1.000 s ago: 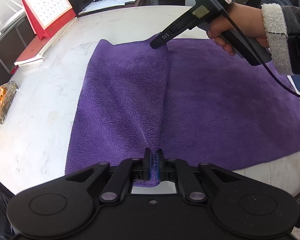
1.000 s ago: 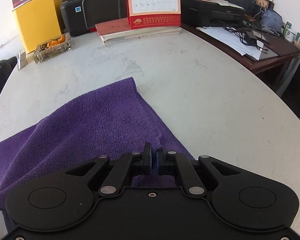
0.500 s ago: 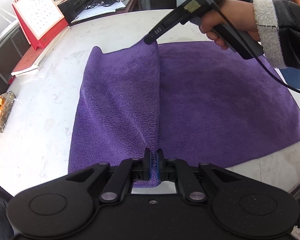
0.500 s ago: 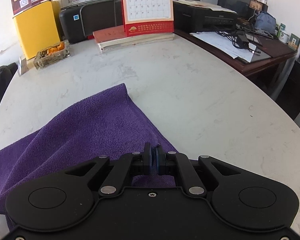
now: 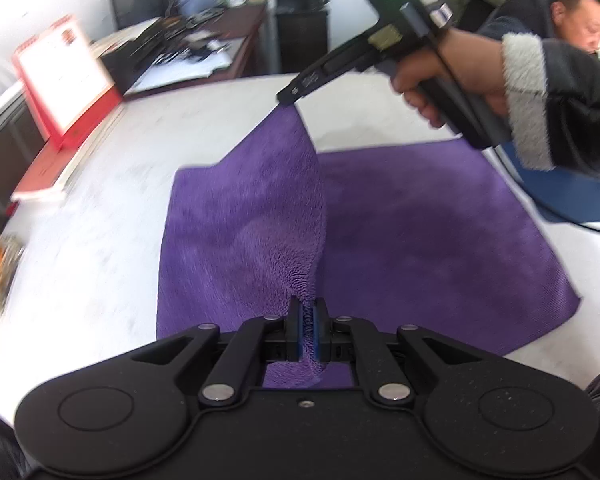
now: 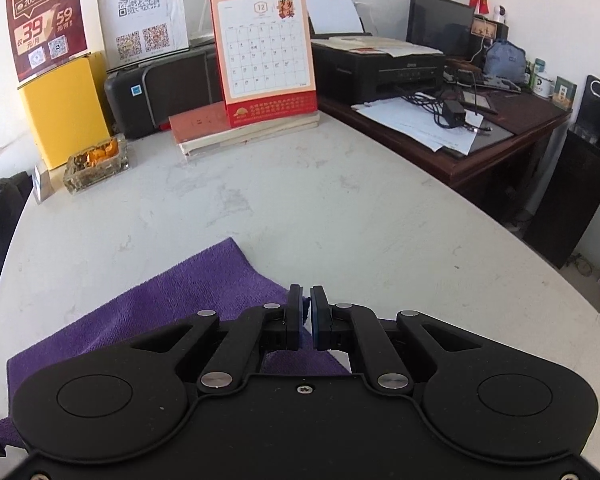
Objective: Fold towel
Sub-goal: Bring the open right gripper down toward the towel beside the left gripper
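A purple towel lies on the white marble table, with its left part raised into a ridge. My left gripper is shut on the towel's near edge. My right gripper is shut on the far edge and holds that corner well above the table. In the right wrist view the right gripper pinches a bit of towel between its blue pads, and the towel hangs down to the left below it.
A red desk calendar stands on books at the table's far side, next to a glass ashtray. Printers and a brown desk with papers stand behind. The person's sleeve is at the right.
Both grippers have lifted their towel edges higher. The right gripper has raised the far corner clear of the table, and the lifted fold stands taller.
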Motion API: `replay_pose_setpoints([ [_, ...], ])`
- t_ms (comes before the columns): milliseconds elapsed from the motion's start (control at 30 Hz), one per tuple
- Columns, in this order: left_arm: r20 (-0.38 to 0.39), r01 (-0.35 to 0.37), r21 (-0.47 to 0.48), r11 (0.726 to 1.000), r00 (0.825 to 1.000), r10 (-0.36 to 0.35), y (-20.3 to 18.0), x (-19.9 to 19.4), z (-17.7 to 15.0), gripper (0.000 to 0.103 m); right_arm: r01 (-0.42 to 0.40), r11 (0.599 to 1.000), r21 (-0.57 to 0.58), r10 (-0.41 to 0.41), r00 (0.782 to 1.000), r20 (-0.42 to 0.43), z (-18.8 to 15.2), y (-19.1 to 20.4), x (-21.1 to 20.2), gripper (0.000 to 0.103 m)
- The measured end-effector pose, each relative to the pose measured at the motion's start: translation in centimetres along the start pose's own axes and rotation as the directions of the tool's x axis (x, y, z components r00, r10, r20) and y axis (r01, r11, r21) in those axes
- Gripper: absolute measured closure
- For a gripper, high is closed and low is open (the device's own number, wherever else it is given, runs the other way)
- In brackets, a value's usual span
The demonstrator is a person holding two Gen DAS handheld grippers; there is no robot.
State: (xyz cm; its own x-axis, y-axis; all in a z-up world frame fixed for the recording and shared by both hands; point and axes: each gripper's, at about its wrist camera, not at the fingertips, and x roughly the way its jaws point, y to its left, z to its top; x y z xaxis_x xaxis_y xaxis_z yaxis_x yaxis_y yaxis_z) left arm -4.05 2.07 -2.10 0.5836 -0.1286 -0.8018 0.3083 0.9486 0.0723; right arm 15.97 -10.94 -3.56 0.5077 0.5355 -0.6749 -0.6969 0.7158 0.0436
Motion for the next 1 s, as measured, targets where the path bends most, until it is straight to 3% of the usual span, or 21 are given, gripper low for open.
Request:
replay_pose_setpoints([
  [333, -0.009, 0.11, 0.089, 0.99, 0.994, -0.11, -3.8, 2.3, 1.5, 0.099, 0.076, 0.994, 0.082, -0.075, 0.997, -0.016, -2.8, -3.8, -4.1, 0.099],
  [467, -0.015, 0.108, 0.069, 0.992, 0.994, -0.107, -4.3, 2.8, 1.3, 0.099, -0.004, 0.974, 0.227, 0.017, 0.998, -0.057, -4.7, -5.2, -4.6, 0.096],
  [600, -0.007, 0.083, 0.042, 0.996, 0.997, -0.082, -3.4, 2.5, 1.5, 0.099, -0.114, 0.91, 0.398, 0.166, 0.981, -0.1, -7.9, -5.3, -4.2, 0.089],
  [667, -0.003, 0.072, 0.037, 0.997, 0.997, -0.072, -2.9, 2.3, 1.7, 0.099, -0.18, 0.835, 0.521, 0.27, 0.958, -0.102, -9.8, -5.1, -3.6, 0.083],
  [700, -0.001, 0.068, 0.035, 0.997, 0.998, -0.068, -2.7, 2.1, 1.8, 0.099, -0.22, 0.772, 0.597, 0.344, 0.933, -0.101, -10.8, -4.9, -3.1, 0.077],
  [767, 0.003, 0.066, 0.035, 0.997, 0.998, -0.066, -2.5, 1.8, 1.8, 0.099, -0.251, 0.677, 0.692, 0.415, 0.906, -0.078, -12.0, -4.7, -2.4, 0.067],
  [833, 0.006, 0.068, 0.038, 0.997, 0.998, -0.068, -2.2, 1.4, 1.7, 0.099, -0.293, 0.516, 0.805, 0.51, 0.86, -0.014, -13.5, -4.5, -1.4, 0.061],
  [867, 0.006, 0.069, 0.04, 0.997, 0.998, -0.07, -2.2, 1.2, 1.6, 0.099, -0.302, 0.469, 0.83, 0.527, 0.85, 0.012, -13.8, -4.4, -1.1, 0.061],
  [900, 0.005, 0.072, 0.043, 0.996, 0.997, -0.072, -2.2, 1.1, 1.5, 0.099, -0.321, 0.396, 0.86, 0.549, 0.834, 0.058, -14.2, -4.3, -0.6, 0.059],
  [1000, 0.005, 0.085, 0.056, 0.995, 0.996, -0.086, -2.2, 0.9, 1.4, 0.099, -0.335, 0.301, 0.893, 0.588, 0.803, 0.103, -14.2, -3.7, 1.1, 0.055],
])
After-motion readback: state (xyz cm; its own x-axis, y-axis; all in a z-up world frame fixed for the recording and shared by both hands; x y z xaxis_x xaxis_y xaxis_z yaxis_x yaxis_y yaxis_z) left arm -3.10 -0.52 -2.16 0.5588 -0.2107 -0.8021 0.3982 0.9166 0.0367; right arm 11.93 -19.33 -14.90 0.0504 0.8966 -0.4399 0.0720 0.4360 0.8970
